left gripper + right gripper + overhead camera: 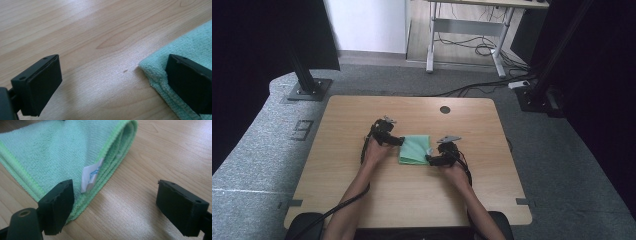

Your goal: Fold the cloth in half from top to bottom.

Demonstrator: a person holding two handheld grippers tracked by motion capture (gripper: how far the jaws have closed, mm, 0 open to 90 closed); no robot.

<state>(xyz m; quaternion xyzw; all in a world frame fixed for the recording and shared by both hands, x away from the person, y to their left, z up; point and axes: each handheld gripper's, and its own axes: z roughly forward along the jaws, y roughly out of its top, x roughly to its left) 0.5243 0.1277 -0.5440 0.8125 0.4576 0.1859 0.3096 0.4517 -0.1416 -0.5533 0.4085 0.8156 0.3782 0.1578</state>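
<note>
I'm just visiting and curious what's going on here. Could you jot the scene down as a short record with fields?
Surface: wooden table
Item: folded green cloth, lying flat mid-table
Detail: white tag sticking out of the cloth's folded edge
Left gripper: open, at the cloth's left edge, one jaw over a corner
Right gripper: open, at the cloth's right edge beside the tag
Held: nothing gripped

Light wood table (362, 200), folded green cloth (414, 148) lying mid-surface
</note>
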